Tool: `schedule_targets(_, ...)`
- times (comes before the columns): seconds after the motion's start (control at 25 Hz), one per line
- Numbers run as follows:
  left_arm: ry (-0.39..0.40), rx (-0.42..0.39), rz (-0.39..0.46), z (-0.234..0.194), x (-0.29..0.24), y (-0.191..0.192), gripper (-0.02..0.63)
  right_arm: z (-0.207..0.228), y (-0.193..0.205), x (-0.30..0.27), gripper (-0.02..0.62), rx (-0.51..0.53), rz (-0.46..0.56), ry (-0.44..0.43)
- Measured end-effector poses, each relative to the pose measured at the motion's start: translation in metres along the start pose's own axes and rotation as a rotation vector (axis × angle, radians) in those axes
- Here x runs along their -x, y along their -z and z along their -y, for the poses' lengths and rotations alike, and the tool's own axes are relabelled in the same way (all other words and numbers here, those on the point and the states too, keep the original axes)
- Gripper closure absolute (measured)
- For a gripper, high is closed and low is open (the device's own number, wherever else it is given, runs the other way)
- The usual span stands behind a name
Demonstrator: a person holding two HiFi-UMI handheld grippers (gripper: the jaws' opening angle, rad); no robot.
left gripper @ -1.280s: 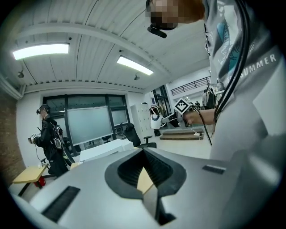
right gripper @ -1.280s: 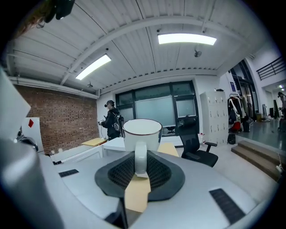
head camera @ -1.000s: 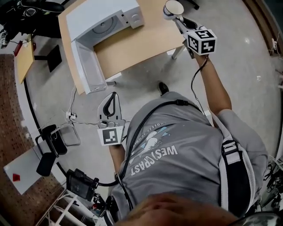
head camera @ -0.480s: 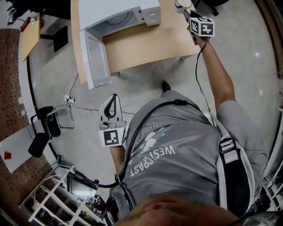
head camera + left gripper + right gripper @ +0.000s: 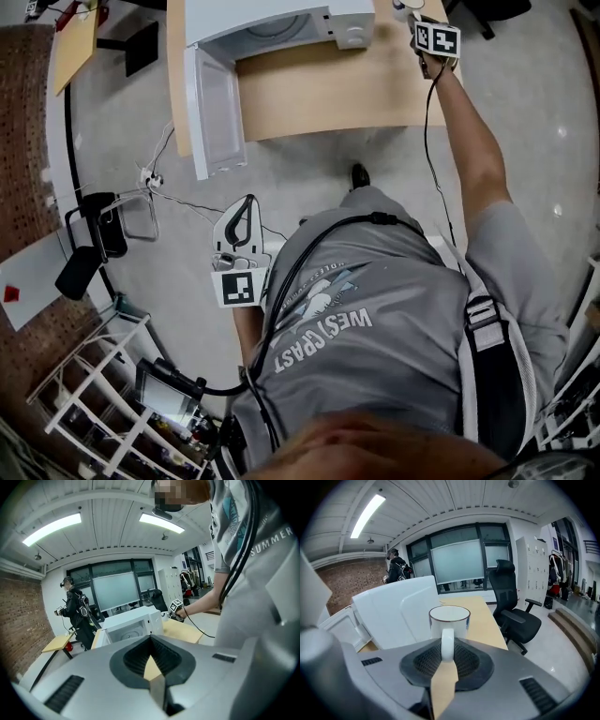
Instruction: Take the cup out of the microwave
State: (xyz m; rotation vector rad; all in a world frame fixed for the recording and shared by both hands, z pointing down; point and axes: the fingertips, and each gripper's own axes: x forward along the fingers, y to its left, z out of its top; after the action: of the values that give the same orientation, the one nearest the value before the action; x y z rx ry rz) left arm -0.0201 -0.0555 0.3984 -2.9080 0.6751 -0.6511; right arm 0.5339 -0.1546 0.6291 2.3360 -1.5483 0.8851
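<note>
A white cup (image 5: 449,618) with a dark rim stands upright in the right gripper view. My right gripper (image 5: 447,645) is shut on its handle. The cup is outside the white microwave (image 5: 396,611), to its right, over the wooden table (image 5: 480,620). Whether it touches the tabletop is hidden. The head view shows that gripper (image 5: 419,13) at the top edge, past the microwave's (image 5: 281,21) control panel, with the cup (image 5: 406,4) barely showing. The microwave door (image 5: 216,112) hangs open to the left. My left gripper (image 5: 245,202) is shut and holds nothing, low beside the person's body over the floor.
A black office chair (image 5: 512,605) stands just right of the table's end. Another person (image 5: 75,609) with grippers stands behind a small table at the left. Cables (image 5: 178,202) and a power strip lie on the floor near a wire stand (image 5: 98,234).
My right gripper has carried the cup farther out and lower, toward the table's far right part beside the microwave. The left gripper has hardly shifted.
</note>
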Motion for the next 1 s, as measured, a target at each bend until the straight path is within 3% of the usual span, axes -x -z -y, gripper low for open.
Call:
schedule_targets(0.08, 0.032, -0.056, -0.069, 0.011, -0.027, 0.025, 0.563, 0.01, 0.025, -0.039, 0.525, -0.027, -0.039, -0.039)
schedule_targets(0.2, 0.043, -0.031, -0.142, 0.014, -0.048, 0.037, 0.563, 0.012, 0.046, -0.071, 0.525, -0.059, -0.103, -0.081)
schedule_targets(0.4, 0.046, -0.019, -0.113, -0.01, -0.026, 0.001, 0.563, 0.0, 0.038, -0.065, 0.525, -0.021, -0.16, -0.043)
schedule_targets(0.6, 0.014, 0.031, -0.116, -0.012, -0.025, 0.008, 0.563, 0.008, 0.05, -0.067, 0.525, 0.02, -0.165, -0.014)
schedule_targets(1.0, 0.018, 0.041, -0.119, -0.013, -0.028, 0.005, 0.563, 0.006, 0.063, -0.07, 0.525, 0.042, -0.131, -0.03)
